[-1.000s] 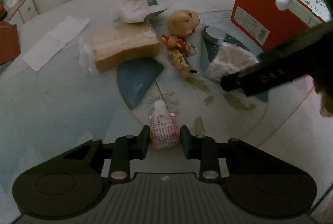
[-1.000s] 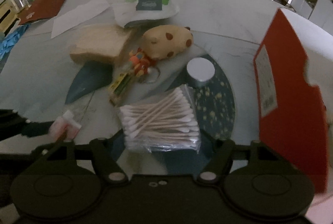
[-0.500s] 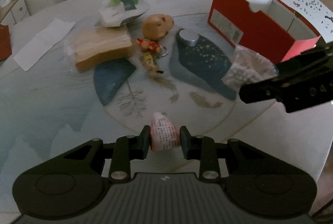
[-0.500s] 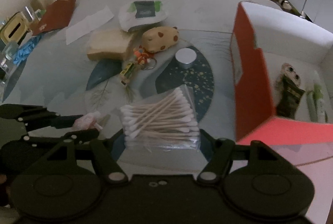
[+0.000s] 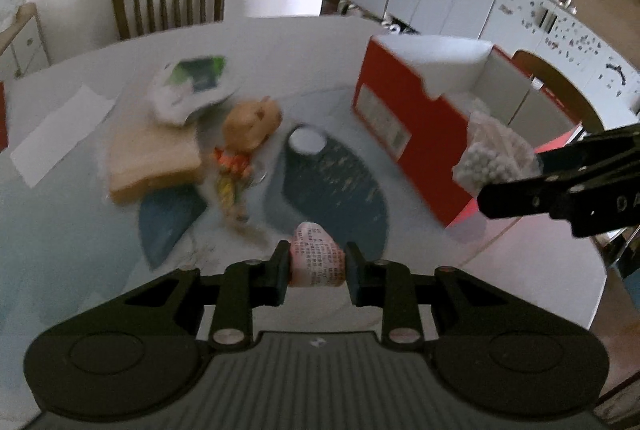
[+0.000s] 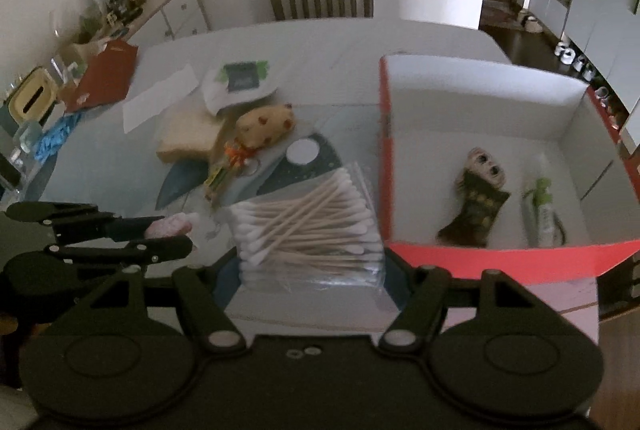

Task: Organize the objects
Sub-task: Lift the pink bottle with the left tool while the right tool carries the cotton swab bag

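My left gripper (image 5: 316,266) is shut on a small pink tube (image 5: 316,258), held above the round table (image 5: 80,190). My right gripper (image 6: 310,270) is shut on a clear pack of cotton swabs (image 6: 308,230), lifted just left of the red box (image 6: 472,258). In the left wrist view the swab pack (image 5: 492,154) hangs at the right, in front of the red box (image 5: 404,118). The right wrist view shows the left gripper (image 6: 176,232) with the pink tube (image 6: 170,226) at the left. Inside the box lie a dark snack packet (image 6: 476,206) and a green and white tube (image 6: 540,202).
On the table lie sliced bread (image 5: 156,162), a white and green pouch (image 5: 188,86), a tan plush toy (image 5: 250,126), an orange keychain figure (image 5: 234,162), a round silver tin (image 5: 306,142) and a white paper (image 5: 60,134). A wooden chair (image 5: 170,4) stands behind.
Both grippers have risen with their loads; the table looks farther away. The right gripper carried the swab pack toward the red box, whose inside now shows.
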### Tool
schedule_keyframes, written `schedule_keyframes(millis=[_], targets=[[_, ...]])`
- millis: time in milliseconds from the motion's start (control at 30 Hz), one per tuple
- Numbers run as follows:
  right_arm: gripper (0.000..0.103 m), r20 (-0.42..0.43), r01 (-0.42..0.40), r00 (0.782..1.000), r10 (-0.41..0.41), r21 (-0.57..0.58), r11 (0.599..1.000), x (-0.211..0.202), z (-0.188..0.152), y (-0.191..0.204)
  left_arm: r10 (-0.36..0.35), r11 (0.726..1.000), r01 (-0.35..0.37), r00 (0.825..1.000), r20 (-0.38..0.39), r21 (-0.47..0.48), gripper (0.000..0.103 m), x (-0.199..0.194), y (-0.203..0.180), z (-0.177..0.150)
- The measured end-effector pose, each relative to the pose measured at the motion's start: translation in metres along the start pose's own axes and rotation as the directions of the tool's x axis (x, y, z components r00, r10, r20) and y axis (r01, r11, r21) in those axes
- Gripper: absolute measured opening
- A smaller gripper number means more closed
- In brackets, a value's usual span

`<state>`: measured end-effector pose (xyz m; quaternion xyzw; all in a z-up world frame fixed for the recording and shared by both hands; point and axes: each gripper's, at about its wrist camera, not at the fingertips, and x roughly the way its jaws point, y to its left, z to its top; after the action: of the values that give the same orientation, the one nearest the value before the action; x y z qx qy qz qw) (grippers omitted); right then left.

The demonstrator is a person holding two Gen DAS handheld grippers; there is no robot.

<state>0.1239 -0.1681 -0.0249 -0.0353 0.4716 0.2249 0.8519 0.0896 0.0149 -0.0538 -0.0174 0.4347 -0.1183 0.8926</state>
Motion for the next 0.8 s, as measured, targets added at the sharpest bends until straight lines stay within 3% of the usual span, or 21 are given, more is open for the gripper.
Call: schedule_keyframes(millis=[800], targets=[[0.071,0.063,0.049,0.997,-0.051,0.031,0.998,-0.023,0.021,-0.133,-0.038,0.991,0.024,0.994,0.103,0.132,0.027,0.029,-0.123,0.091]])
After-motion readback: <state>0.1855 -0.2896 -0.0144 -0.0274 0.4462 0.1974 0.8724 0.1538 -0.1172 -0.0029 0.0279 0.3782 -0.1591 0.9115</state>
